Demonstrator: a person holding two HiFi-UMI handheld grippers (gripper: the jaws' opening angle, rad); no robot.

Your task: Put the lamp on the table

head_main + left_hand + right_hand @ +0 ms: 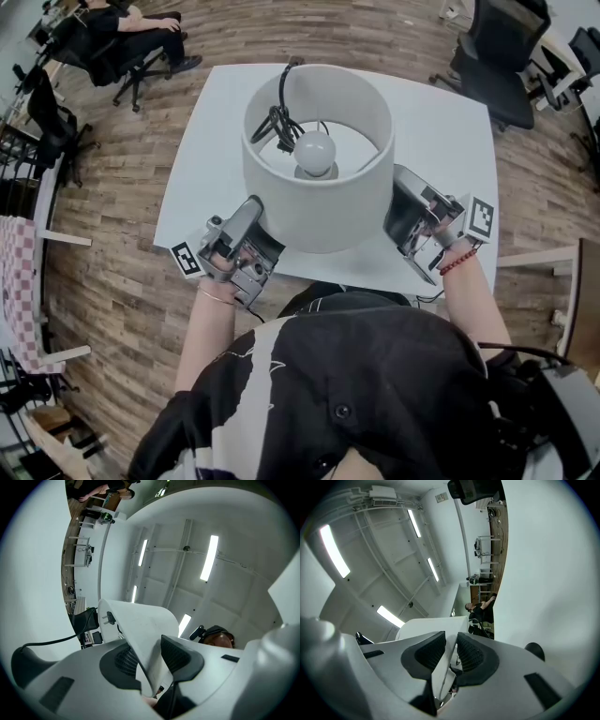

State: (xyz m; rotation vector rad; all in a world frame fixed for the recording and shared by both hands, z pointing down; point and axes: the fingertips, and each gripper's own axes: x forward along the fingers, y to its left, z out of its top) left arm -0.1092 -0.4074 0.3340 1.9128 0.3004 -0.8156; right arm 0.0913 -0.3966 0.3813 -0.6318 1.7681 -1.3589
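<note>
Our black shirt (356,394) fills the foreground. Beyond, above the near edge of the white table (450,131), we hold the lamp (319,211) upright: left gripper (150,660) and right gripper (451,652) each clamp its shade wall on opposite sides, likely to keep it level.

The person's left hand (218,255) holds the left gripper (151,660) low at the near left. Its jaws are pinched on the lampshade (319,211) wall, one pad inside and one outside. The right hand (448,242) holds the right gripper (451,652) on the opposite side, clamped on the same thin wall. Both bare forearms reach forward from the torso, and the right wrist wears a red bracelet (457,262).
</note>
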